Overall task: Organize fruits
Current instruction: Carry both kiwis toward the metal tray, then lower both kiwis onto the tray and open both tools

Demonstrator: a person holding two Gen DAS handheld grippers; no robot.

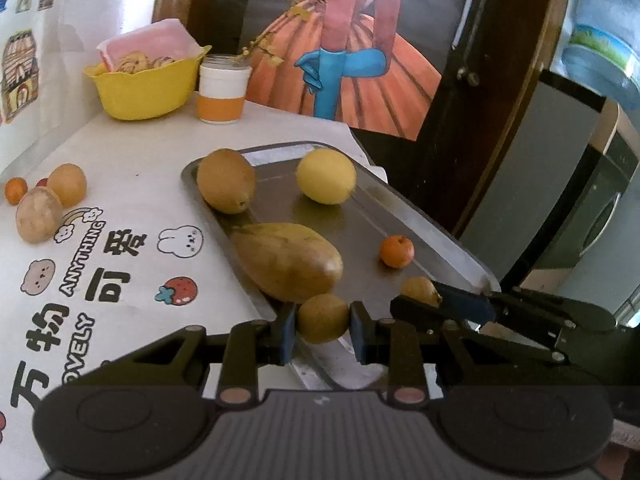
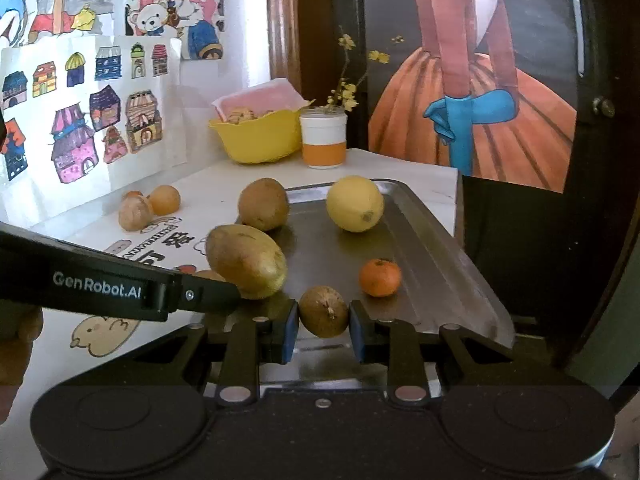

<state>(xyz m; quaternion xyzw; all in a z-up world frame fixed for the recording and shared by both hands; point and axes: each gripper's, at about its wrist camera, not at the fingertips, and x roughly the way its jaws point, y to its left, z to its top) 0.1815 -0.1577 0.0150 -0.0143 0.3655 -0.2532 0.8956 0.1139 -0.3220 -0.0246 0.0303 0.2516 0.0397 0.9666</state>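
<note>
My left gripper [image 1: 323, 320] is shut on a small round yellow-brown fruit [image 1: 323, 312] over the near end of the metal tray [image 1: 440, 236]. My right gripper [image 2: 323, 316] is shut on a small brown fruit [image 2: 323, 311] over the same end of the tray [image 2: 440, 276]. On the tray lie a brown oval fruit [image 1: 226, 180], a lemon [image 1: 326, 176], a long yellow-brown fruit [image 1: 288, 260] and a small orange [image 1: 396, 251]. The right gripper [image 1: 418, 294] shows at the left wrist view's lower right. The left gripper's finger [image 2: 192, 294] crosses the right wrist view from the left.
Three loose fruits [image 1: 38, 218] [image 1: 68, 184] [image 1: 16, 190] lie on the printed tablecloth left of the tray. A yellow bowl [image 1: 140, 92] and a white-and-orange jar [image 1: 222, 92] stand at the back. The table edge runs close behind the tray's right side.
</note>
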